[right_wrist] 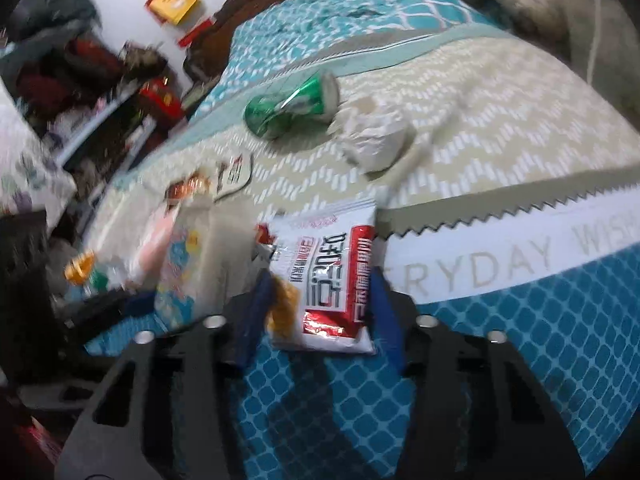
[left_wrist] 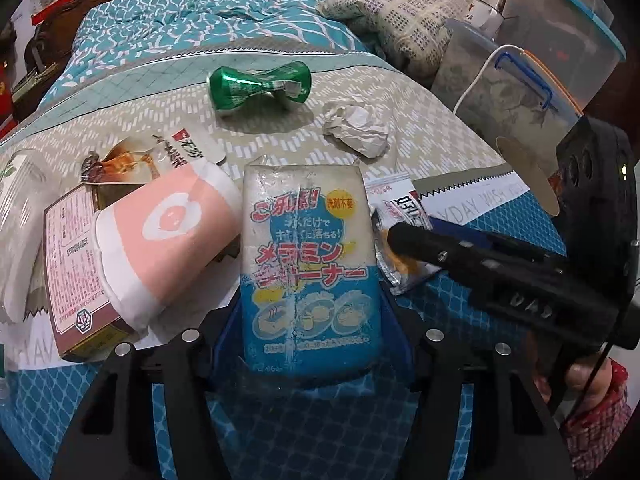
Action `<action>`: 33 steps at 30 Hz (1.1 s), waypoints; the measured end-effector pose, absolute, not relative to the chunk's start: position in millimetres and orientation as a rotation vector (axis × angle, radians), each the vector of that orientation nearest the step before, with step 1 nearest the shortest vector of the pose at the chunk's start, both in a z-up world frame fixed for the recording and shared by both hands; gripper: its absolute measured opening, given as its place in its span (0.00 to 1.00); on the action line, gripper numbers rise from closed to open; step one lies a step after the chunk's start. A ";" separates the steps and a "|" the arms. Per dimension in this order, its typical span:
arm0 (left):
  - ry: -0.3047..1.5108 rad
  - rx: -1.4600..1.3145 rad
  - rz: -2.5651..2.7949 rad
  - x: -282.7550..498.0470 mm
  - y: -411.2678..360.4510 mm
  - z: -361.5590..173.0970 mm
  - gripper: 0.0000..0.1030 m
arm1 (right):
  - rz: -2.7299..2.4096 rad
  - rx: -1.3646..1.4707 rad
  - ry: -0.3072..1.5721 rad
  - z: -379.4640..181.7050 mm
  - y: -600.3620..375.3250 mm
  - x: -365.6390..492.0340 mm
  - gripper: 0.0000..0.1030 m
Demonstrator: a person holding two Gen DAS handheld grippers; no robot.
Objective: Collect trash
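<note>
My left gripper (left_wrist: 312, 320) is shut on a blue-and-white sponge packet (left_wrist: 308, 240) with Japanese print, its blue fingers (left_wrist: 226, 340) pressing both long edges. In the right wrist view my right gripper (right_wrist: 320, 296) is shut on a red-and-white snack wrapper (right_wrist: 336, 276) lying on the bed cover; the view is blurred. That wrapper (left_wrist: 404, 208) also shows in the left wrist view, under the right gripper's black finger. A crushed green can (left_wrist: 260, 84) (right_wrist: 292, 104) and a crumpled white paper ball (left_wrist: 356, 128) (right_wrist: 376, 140) lie farther back.
A pink paper cup (left_wrist: 160, 240), a brown carton (left_wrist: 76, 272) and a torn food packet (left_wrist: 132, 160) lie left of the sponge packet. Clear storage bins (left_wrist: 520, 92) and a white cable (left_wrist: 476, 76) stand at the right, a pillow (left_wrist: 400, 20) behind. A hand in a red sleeve (left_wrist: 592, 380) holds the right gripper.
</note>
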State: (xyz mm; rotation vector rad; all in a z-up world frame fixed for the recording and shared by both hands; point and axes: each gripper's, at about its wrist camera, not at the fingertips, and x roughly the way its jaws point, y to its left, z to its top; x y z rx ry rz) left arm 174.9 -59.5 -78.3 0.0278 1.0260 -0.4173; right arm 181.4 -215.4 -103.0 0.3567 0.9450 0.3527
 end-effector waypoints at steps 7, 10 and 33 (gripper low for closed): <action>1.011 0.007 -0.428 158.6 -46.0 -71.6 0.56 | 0.345 0.295 0.915 -98.2 -208.8 164.1 0.28; 0.978 0.011 -0.432 151.4 -44.3 -62.9 0.57 | 0.298 0.335 0.888 -96.2 -224.4 153.9 0.28; 1.003 0.173 -0.409 149.2 -101.8 -94.8 0.77 | 0.171 0.517 0.865 -108.3 -294.7 109.4 0.43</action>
